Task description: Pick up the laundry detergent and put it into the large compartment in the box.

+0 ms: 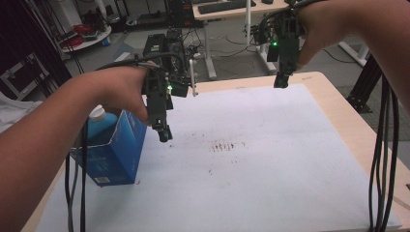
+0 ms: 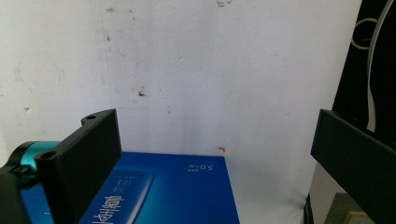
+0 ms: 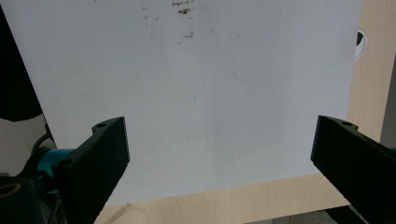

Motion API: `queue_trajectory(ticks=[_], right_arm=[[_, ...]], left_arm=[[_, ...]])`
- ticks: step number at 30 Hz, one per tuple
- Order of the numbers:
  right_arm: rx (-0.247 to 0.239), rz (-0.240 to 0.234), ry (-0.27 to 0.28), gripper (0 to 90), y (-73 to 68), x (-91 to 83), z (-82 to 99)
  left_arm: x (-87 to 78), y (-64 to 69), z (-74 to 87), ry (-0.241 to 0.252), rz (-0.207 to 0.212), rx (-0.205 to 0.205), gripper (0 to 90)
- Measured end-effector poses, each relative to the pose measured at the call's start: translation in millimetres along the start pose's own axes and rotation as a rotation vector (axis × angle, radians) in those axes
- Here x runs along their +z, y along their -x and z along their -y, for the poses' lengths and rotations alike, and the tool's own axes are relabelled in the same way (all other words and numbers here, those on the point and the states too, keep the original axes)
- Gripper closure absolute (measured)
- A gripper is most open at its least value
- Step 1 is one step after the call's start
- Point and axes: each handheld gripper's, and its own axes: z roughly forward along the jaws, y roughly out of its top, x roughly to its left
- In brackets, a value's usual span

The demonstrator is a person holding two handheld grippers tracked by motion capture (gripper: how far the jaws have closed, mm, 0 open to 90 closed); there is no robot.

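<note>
White mat [image 1: 270, 159], matte and speckled with brown stains at its middle, covers my pale wood table [image 1: 338, 104]. Beyond the far edge I see a grey floor, cables and a desk with a keyboard [image 1: 223, 6].

At the near left stands a glossy blue box [image 1: 113, 154], upright, with a white-capped bottle [image 1: 99, 121] inside.

My left gripper [image 1: 164, 133] hangs just right of the box, jaws spread wide and empty. Its view shows the box's printed face [image 2: 177, 189].

My right gripper [image 1: 281, 79] hovers at the far right edge, jaws likewise apart, holding nothing.
</note>
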Motion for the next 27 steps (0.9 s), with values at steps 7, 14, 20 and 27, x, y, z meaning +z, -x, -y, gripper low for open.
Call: queue_trajectory(ticks=[7, 14, 20, 27], right_arm=[[0.000, 0.006, 0.003, 3.4, -1.6, -1.0, -1.8], [-0.003, 0.006, 0.004, 3.4, -2.8, -0.9, -3.6], [0.001, 0.005, -0.004, 3.4, -3.8, -0.6, -4.5], [0.001, 0.006, -0.004, 3.4, -2.7, 0.2, -3.7]], left_arm=[[0.2, 0.7, 4.6, -0.003, 0.006, -0.009, 1.7], [-1.2, 1.5, 8.7, -0.005, 0.007, -0.015, 1.7], [-0.4, 1.6, 10.8, -0.003, 0.010, -0.023, 1.7], [0.6, 0.9, 9.6, 0.000, 0.021, -0.022, 1.7]])
